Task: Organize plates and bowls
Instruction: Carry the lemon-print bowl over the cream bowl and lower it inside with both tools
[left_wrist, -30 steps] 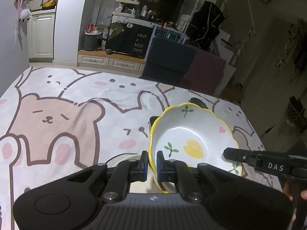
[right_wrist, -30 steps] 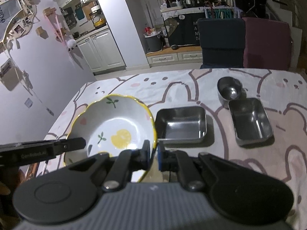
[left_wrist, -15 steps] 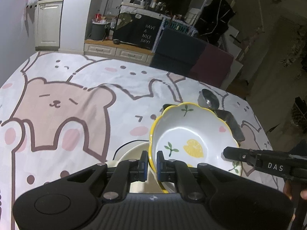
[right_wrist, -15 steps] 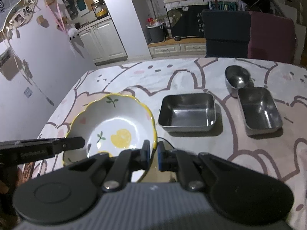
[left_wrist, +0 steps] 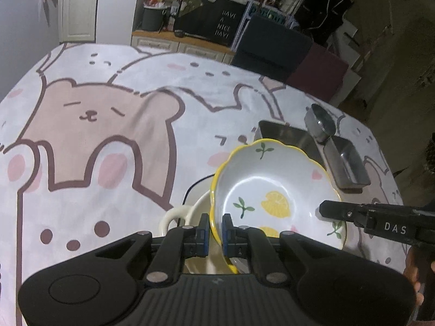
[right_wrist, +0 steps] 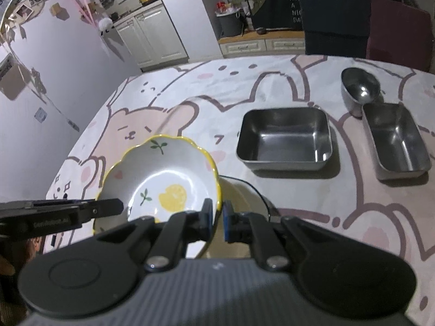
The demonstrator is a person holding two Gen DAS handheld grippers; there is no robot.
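Observation:
A white bowl with a wavy yellow rim and lemon print (left_wrist: 272, 190) (right_wrist: 163, 179) hangs low over a cream dish with a handle (left_wrist: 187, 217) (right_wrist: 244, 198). My left gripper (left_wrist: 215, 229) is shut on the bowl's left rim. On the opposite rim my right gripper (right_wrist: 216, 216) is shut too. Each gripper shows in the other's view as a black bar. The cream dish is mostly hidden under the bowl.
A bear-print cloth (left_wrist: 108, 135) covers the table. Behind the bowl stand a square steel tray (right_wrist: 285, 138), a narrow steel tray (right_wrist: 397, 141) and a small round steel bowl (right_wrist: 359, 89). Two chairs (right_wrist: 337, 21) are at the far edge.
Both grippers have sunk with the bowl between them. The cream dish with its handle has come into view beneath it, and the steel trays now look nearer.

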